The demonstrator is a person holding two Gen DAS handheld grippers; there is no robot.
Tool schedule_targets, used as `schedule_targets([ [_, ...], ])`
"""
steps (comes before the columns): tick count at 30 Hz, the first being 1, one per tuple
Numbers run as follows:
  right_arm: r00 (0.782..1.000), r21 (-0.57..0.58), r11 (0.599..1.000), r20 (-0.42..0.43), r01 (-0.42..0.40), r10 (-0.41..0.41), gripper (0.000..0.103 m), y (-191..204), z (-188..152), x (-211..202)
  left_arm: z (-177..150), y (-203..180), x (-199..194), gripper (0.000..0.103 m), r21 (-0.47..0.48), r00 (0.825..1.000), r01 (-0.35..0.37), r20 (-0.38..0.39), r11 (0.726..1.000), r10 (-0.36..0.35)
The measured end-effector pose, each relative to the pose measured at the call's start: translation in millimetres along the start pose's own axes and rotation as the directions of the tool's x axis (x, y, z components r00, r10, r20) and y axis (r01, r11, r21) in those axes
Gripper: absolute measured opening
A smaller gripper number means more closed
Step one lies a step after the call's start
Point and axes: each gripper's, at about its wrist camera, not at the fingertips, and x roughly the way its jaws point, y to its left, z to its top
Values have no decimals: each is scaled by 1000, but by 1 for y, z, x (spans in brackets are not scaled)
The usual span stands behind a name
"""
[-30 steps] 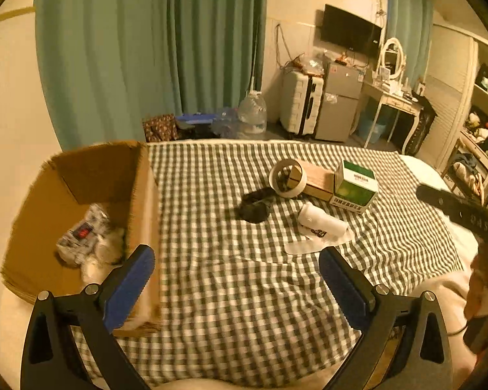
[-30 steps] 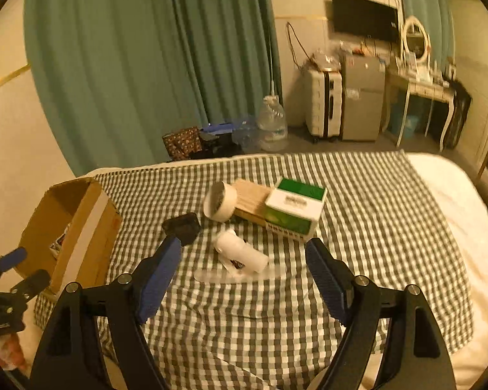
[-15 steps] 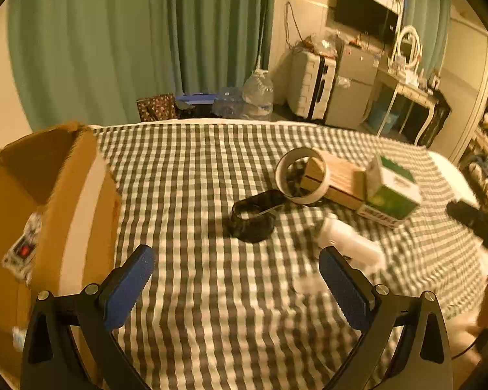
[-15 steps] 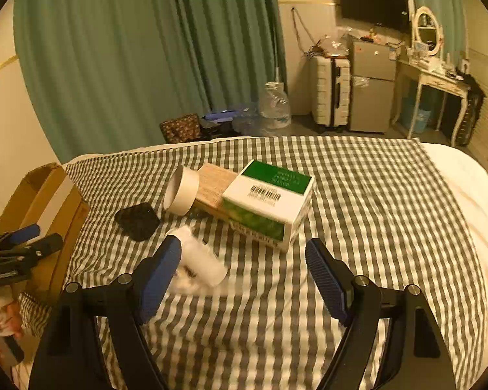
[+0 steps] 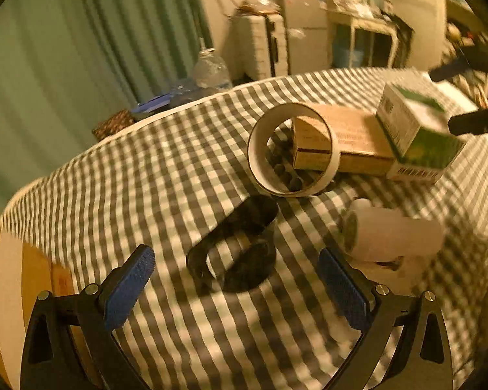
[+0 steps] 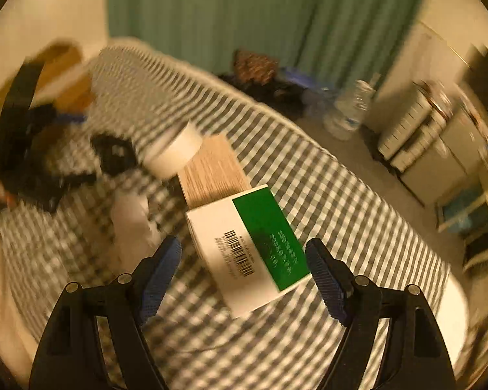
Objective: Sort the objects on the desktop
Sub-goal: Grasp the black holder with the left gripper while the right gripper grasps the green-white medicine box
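On the checked cloth (image 5: 140,175) lie a black band-shaped object (image 5: 237,256), a white tape ring (image 5: 292,149) standing on edge, a flat brown box (image 5: 345,139), a green and white box (image 5: 416,130) and a white roll (image 5: 393,237). My left gripper (image 5: 236,287) hangs open just above the black object. My right gripper (image 6: 244,273) is open, its fingers on either side of the green and white box (image 6: 247,247) without touching it. The right wrist view also shows the tape ring (image 6: 175,152), the brown box (image 6: 211,169) and the black object (image 6: 114,152), all blurred.
A cardboard box (image 5: 19,279) stands at the left edge of the cloth. Behind the table are green curtains (image 5: 81,52), a large water bottle (image 5: 211,68), a suitcase (image 5: 260,48) and a cabinet. The other gripper (image 5: 471,97) shows at the right of the left wrist view.
Both grippers have dropped closer to the cloth and rolled. The left one now sits over the black object, the right one over the green and white box. Jaws stayed open.
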Motion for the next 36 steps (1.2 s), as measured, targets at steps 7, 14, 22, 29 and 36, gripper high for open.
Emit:
schedule_targets([
  [7, 997, -110, 994, -80, 6, -14, 85, 4, 11, 45, 10, 2, 39, 103, 46, 998, 36, -59, 998, -33],
  [14, 994, -75, 997, -98, 37, -44, 91, 1, 22, 55, 3, 6, 48, 72, -61, 995, 50, -79, 997, -54],
  [22, 959, -15, 999, -281, 32, -35, 89, -2, 7, 84, -12, -10, 12, 64, -60, 996, 58, -58, 996, -62],
  [29, 967, 338, 925, -236, 174, -95, 85, -8, -22, 27, -20, -1, -42, 56, -153, 997, 67, -37, 986, -73],
  [36, 992, 536, 838, -115, 107, -53, 85, 14, -51, -48, -44, -6, -69, 55, -148, 996, 35, -76, 988, -47],
])
